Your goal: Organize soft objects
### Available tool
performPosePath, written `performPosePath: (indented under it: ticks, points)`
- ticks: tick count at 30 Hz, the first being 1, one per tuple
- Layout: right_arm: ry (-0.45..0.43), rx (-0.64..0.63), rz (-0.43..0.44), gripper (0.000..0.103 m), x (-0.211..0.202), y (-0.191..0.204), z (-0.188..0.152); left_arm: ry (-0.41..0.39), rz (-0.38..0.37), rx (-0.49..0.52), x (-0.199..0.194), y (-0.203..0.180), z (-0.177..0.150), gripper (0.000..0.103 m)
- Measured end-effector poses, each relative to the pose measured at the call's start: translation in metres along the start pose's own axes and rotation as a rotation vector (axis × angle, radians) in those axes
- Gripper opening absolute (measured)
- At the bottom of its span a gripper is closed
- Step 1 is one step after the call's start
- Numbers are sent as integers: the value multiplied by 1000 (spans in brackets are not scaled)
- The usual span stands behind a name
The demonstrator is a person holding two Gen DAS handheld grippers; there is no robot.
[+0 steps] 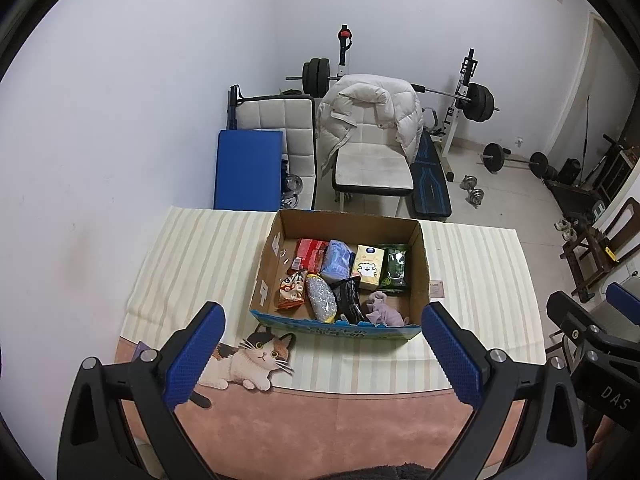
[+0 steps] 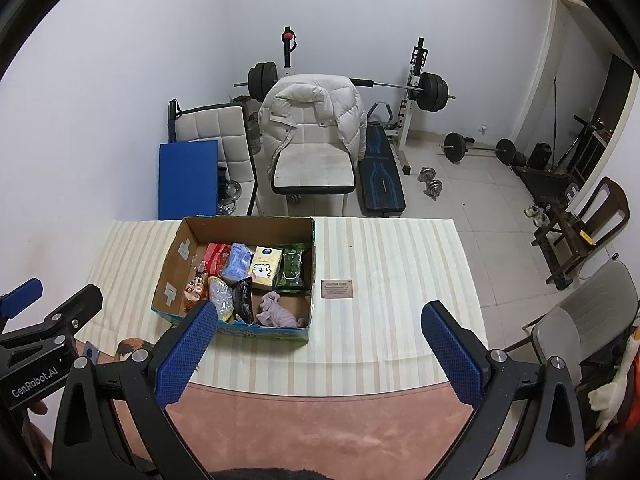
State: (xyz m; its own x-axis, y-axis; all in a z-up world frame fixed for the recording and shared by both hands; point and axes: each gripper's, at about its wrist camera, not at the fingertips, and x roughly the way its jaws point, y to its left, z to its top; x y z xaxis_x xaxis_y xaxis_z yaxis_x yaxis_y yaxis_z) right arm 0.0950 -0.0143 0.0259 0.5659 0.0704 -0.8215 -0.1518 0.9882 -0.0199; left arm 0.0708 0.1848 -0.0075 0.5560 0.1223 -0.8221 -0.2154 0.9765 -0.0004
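Both hand-held grippers you hold are spread wide and carry nothing: your left hand-held gripper (image 1: 322, 354) hangs above the cat picture (image 1: 256, 360) on the surface (image 1: 192, 264), and your right hand-held gripper (image 2: 318, 354) hangs beside it. Ahead stands the open cardboard box (image 1: 420, 276). Inside it lie a red packet (image 1: 310, 254), a blue pack (image 1: 338, 260), a yellow tissue pack (image 1: 368, 266), green wet wipes (image 1: 394, 268) and a lilac cloth (image 1: 384, 310).
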Motion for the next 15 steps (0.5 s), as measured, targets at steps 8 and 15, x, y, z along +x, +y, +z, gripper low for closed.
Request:
performPosePath:
  ticks: [8, 15]
  points:
    - [-3, -1, -2, 103, 0, 0, 0, -3, -2, 1, 0, 1, -1, 101]
    - [-3, -5, -5, 103, -1, -1, -1, -4, -1, 2, -1, 0, -2, 101]
